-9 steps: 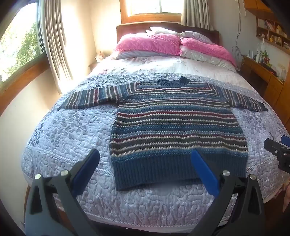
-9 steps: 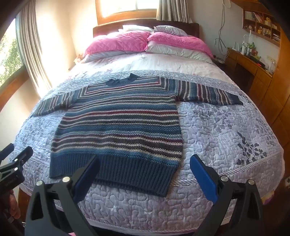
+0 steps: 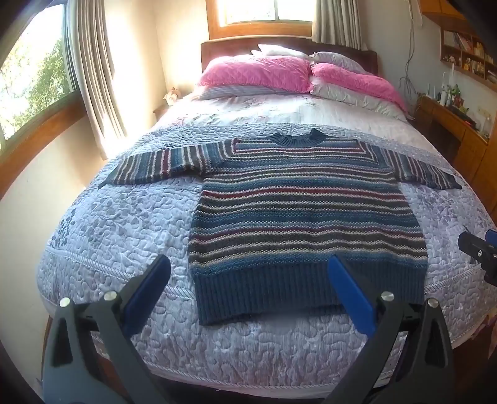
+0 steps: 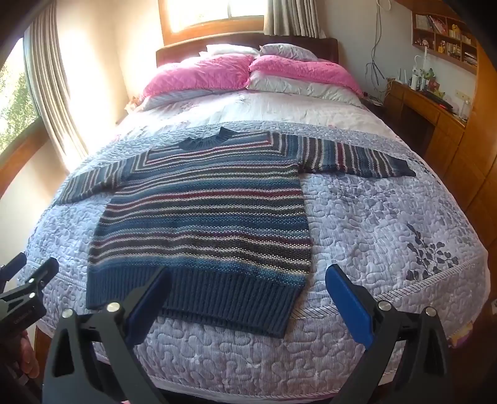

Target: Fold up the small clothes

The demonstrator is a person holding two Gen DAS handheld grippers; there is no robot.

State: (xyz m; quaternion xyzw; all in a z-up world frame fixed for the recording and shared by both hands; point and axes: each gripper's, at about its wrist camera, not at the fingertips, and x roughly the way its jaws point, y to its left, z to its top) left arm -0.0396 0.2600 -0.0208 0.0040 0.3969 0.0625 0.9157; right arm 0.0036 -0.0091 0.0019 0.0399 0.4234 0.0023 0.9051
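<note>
My left gripper (image 3: pixel 248 273) has its blue-padded fingers (image 3: pixel 149 289) spread wide, with nothing between them. They hang above the near edge of the bed, apart from the cloth. My right gripper (image 4: pixel 248 279) is the same: fingers (image 4: pixel 348 298) set wide apart, empty, hanging clear of the cover.

Just ahead of both lies the striped sweater (image 3: pixel 307 223), flat on its back on the lilac quilted bedspread (image 3: pixel 118 230), its ribbed dark-blue hem nearest me and its collar farthest. From my left gripper the hem's left corner sits between the fingers, while the right finger overlaps the hem nearer its middle. From my right gripper the hem's right corner falls between the fingers and the left finger overlaps the ribbing. Both sleeves stretch straight out to the sides, flat on the cover.

Beyond the collar the bed runs on to pink pillows (image 4: pixel 198 74) against a dark headboard (image 3: pixel 341 51), beneath a bright window (image 3: pixel 267 12). Curtains (image 3: pixel 93 77) hang far left; a wooden desk (image 4: pixel 425 115) and shelves stand far right.
</note>
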